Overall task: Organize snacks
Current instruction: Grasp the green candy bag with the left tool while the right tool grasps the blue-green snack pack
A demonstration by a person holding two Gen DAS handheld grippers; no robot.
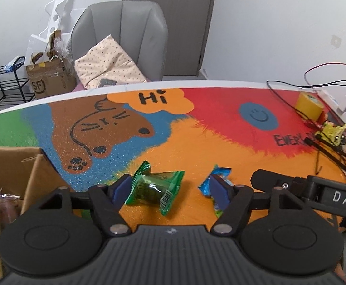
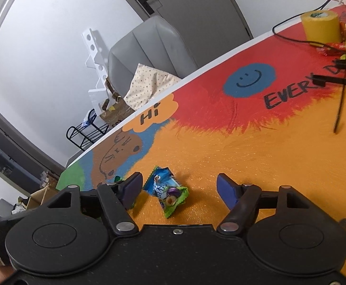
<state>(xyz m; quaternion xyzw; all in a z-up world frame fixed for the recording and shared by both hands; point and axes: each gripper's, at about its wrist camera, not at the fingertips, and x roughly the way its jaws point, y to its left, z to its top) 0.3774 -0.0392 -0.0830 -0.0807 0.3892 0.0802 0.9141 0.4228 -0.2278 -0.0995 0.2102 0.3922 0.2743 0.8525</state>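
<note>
Cardboard box point(image 1: 11, 166) with open flaps at far left on the colourful printed bench point(image 1: 196, 142), purple and gold packets inside at its lower edge. Just right of it, left gripper point(image 1: 170, 190) with jaws apart, straddling a green transparent-wrapped snack point(image 1: 153, 190) flat on the orange patch; left blue pad point(image 1: 121, 190) touching or nearly touching the crimped end, right pad clear of it and overlapping the neighbouring packet in view. Not yet clamped. Next along, blue and green plum-printed snack packet point(image 2: 165, 190), between the spread jaws of the right gripper point(image 2: 180, 190), nearer the left pad, no contact on either side. Farther right, yellow tape roll point(image 1: 309, 105) and tangled black cables point(image 1: 334, 156), well apart from both snacks.

Likely risks: crinkly wrapper skidding or twisting out under an off-centre squeeze; pad catching only the thin crimped fin, so the snack swings and drops short of the box; both grippers close together, so a possible knock or a nudge to the neighbouring packet.
</note>
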